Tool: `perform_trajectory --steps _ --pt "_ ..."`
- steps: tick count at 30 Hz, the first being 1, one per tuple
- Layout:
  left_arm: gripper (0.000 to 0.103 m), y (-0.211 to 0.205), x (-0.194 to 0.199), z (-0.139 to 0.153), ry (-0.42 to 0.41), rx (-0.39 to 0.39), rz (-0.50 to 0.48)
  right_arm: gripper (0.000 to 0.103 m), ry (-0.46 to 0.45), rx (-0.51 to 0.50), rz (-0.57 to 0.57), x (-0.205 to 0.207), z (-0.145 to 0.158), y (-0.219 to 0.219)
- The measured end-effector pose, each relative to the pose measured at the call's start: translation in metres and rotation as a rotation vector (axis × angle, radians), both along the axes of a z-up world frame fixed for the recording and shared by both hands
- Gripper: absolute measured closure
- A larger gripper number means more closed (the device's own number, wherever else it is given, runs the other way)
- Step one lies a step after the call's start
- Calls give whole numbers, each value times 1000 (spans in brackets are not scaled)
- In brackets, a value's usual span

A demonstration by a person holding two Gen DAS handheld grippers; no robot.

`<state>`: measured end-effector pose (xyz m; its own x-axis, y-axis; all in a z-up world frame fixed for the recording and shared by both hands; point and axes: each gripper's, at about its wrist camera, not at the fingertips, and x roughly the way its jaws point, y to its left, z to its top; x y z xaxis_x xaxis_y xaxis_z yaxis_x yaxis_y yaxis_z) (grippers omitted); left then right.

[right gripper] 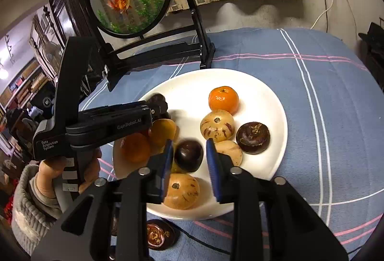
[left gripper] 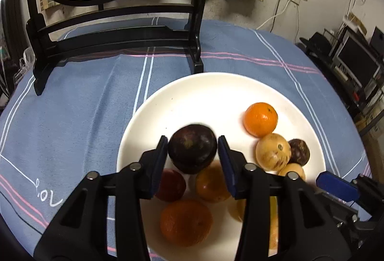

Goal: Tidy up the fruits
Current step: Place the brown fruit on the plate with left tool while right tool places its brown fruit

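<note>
Blue-padded left gripper (left gripper: 192, 148) frames a dark purple fruit (left gripper: 192, 148) over the white plate (left gripper: 211, 90), jaws part open, pads just beside its skin without clearly pressing
Right gripper (right gripper: 189, 155) likewise brackets a smaller dark fruit (right gripper: 189, 155), gaps showing on both sides; to finish well, I judge each should lift straight up clear of the 2 oranges (left gripper: 261, 118) and speckled tan fruits (right gripper: 217, 125) resting close by, so nothing rolls off the plate

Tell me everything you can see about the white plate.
The white plate is round, shallow and glossy, like glazed ceramic. It lies flat on a blue striped cloth, in front of a black stand. It carries oranges, tan speckled fruits and dark purple ones, mostly bunched toward its near side; its far part is bare.
</note>
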<state>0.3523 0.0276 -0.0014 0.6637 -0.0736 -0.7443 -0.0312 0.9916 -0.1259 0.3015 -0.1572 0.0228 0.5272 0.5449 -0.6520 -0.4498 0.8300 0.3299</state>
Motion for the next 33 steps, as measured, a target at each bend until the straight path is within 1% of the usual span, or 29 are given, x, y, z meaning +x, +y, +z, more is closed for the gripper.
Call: perform_trajectory --steps 1,2,3,6,8,11,14,17,18,20,22,24,27,28,29,33 --pt "42 1 -2 1 -13 -4 0 39 8 15 -6 1 -1 -2" --pt "41 1 -4 3 -23 -4 0 37 2 37 -18 0 -1 -6" --pt "41 1 -6 4 -30 -3 -4 37 -14 64 -32 -2 1 -10" --pt "41 2 -11 9 -40 -24 -9 37 -4 94 -30 -2 6 -15" --pt "39 3 -16 13 -49 -23 -10 37 -9 102 -31 -5 9 -17" --pt "33 8 -32 20 -64 -1 -1 37 -17 104 -29 -11 15 -20" --pt "33 16 -55 21 -64 0 15 37 -22 120 -32 -22 21 -23" --pt "33 19 -85 18 -56 45 28 37 -16 131 -27 -38 24 -29" --pt "32 19 -100 15 -49 65 27 37 -19 130 -27 -46 24 -32" --pt "25 19 -125 8 -36 87 25 37 -25 124 -29 -58 25 -37" --pt "23 17 -146 2 -30 110 24 37 -27 139 -37 -73 22 -46" --pt "21 11 -164 -5 -26 129 16 36 -5 147 -46 -83 15 -53" --pt "18 1 -179 -13 -25 161 -7 36 25 155 -65 -96 4 -63" --pt "17 -4 -180 -15 -28 183 -13 36 28 155 -67 -98 3 -65" --pt "16 -9 -182 -16 -35 206 -21 36 29 156 -68 -99 3 -66" --pt "15 -20 -181 -21 -38 240 -51 35 17 157 -77 -100 5 -68"
